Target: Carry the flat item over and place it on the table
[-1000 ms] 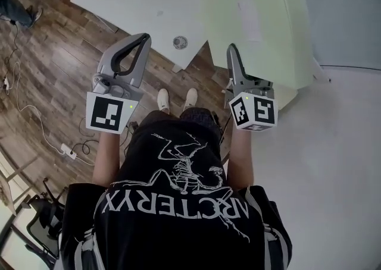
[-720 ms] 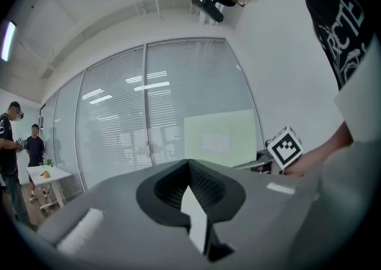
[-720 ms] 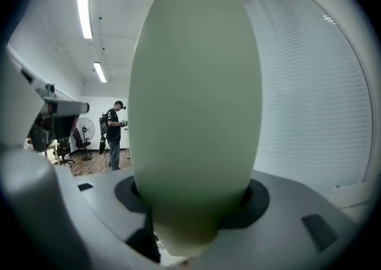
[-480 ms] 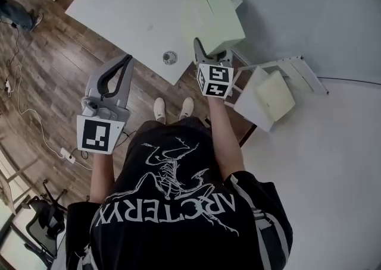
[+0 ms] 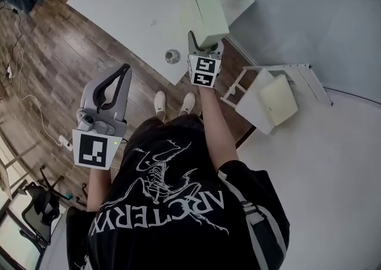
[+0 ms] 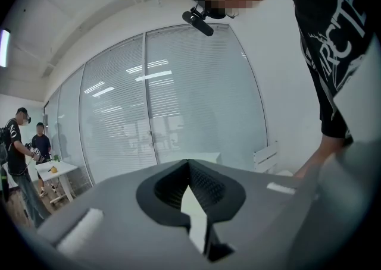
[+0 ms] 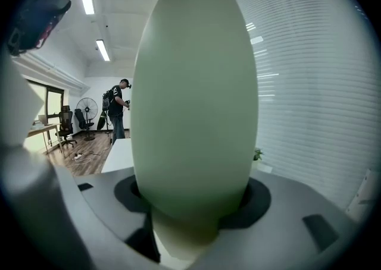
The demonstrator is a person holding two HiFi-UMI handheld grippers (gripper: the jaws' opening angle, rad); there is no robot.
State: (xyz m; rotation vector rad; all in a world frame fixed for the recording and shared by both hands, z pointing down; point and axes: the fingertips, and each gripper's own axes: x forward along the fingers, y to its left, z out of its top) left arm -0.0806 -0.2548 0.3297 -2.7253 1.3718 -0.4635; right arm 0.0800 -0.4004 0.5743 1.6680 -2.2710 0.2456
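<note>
While clamped in the right tool (image 5: 200, 40), the green panel (image 5: 205, 1) should be laid flat on the worktop (image 5: 134, 10) at 12 o'clock, with the left tool (image 5: 121, 72) closed and empty.

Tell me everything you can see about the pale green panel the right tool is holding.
The panel is pale green, flat and plain, with straight edges and a smooth matte face; it looks like a rigid board. The right tool is shut on its near edge and holds it tilted out ahead, over the corner of the white table. In the right gripper view its bare face rises from between the jaws.
</note>
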